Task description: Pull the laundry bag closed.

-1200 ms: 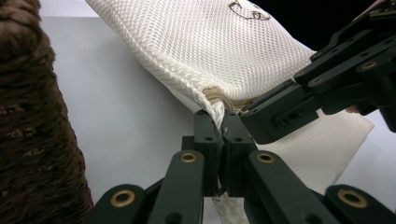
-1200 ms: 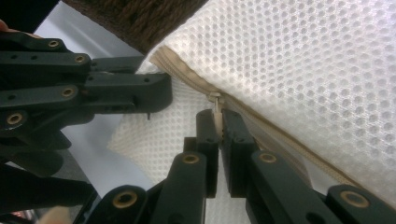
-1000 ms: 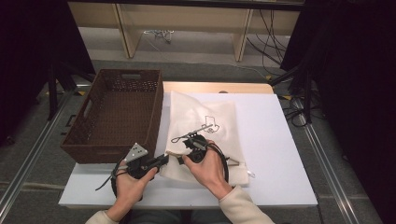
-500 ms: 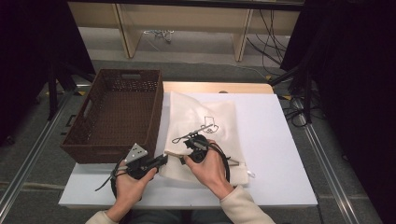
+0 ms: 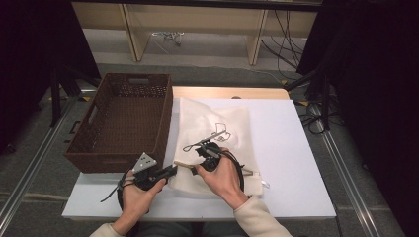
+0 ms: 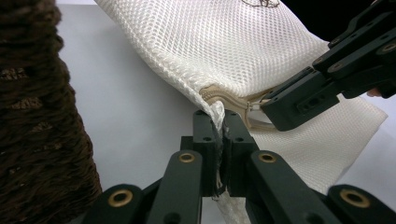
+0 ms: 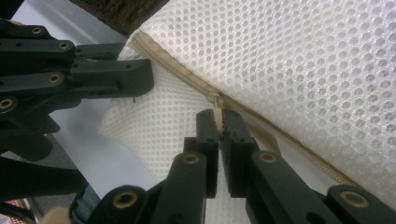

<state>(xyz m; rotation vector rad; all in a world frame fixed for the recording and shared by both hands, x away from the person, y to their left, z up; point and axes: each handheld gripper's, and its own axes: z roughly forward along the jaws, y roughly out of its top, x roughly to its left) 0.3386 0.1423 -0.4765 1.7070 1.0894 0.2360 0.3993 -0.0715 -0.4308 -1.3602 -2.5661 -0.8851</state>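
A white mesh laundry bag (image 5: 217, 128) with a beige zipper lies on the white table, a black line drawing on its top. My left gripper (image 5: 173, 171) is shut on the bag's near left corner (image 6: 215, 112), right at the zipper's end. In the right gripper view my right gripper (image 7: 218, 116) is shut on the beige zipper pull (image 7: 216, 108). From above, that right gripper (image 5: 197, 167) sits just to the right of the left one, and both hands rest on the bag's near edge. The zipper (image 7: 187, 77) runs diagonally across the mesh.
A dark brown wicker basket (image 5: 123, 123) stands on the table's left side, touching the bag's left edge. Bare white table (image 5: 296, 148) lies to the right of the bag. Cables and table legs are on the floor beyond.
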